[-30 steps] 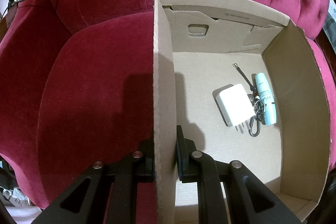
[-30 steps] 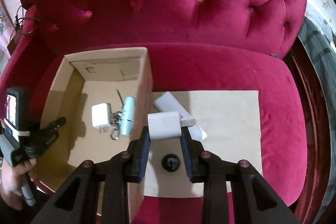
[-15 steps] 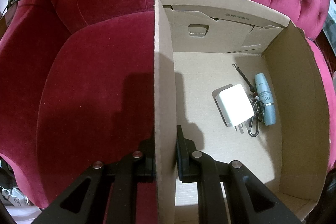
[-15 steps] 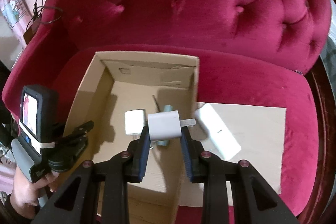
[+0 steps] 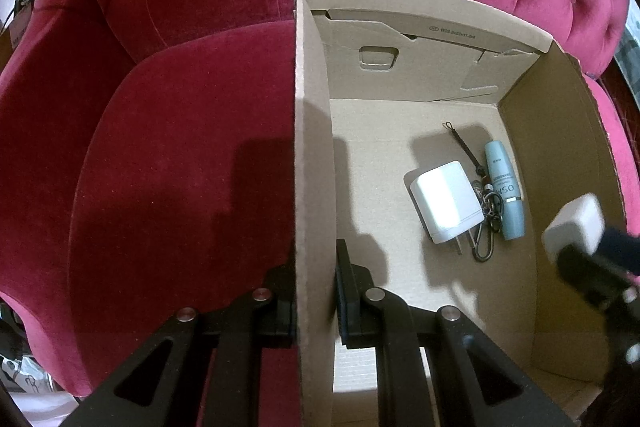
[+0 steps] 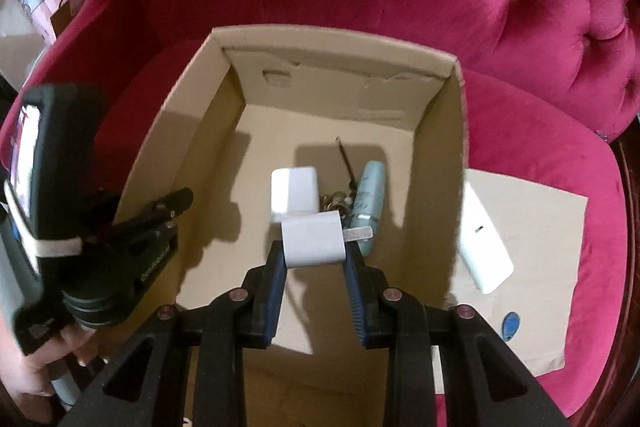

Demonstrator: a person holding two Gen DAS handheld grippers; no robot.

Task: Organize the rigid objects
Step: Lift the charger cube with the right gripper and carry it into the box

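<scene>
Right now the small white cube-shaped plug adapter [image 6: 314,239] sits clamped between the pads of my right tongs [image 6: 314,247], its metal prongs sticking out to the right, and I hold it over the inside of the open brown cardboard box [image 6: 440,67], above the things already lying on the box floor. Those are a larger white wall charger [image 5: 446,201], a bunch of keys on a carabiner with a thin black strap [image 5: 486,217] touching it, and a pale blue cylindrical tube [image 5: 504,191] lying just beside the keys toward the right wall. My left tongs [image 5: 316,291] are together on the box's left wall, one finger outside and one inside, pinning the cardboard so the box stays put on the crimson tufted velvet sofa [image 5: 180,147]. Outside the box, on a flat sheet of brown cardboard [image 6: 540,227] spread over the seat, a long white rectangular block [image 6: 484,247] and a small blue oval tag [image 6: 510,325] lie unpacked. I judge this to be the placing step: the adapter is above the box but not set down. Next I would lower it onto a bare patch of floor, probably nearer me than the charger, so it does not land on the keys, then part the right tongs and lift clear without catching the prongs.
</scene>
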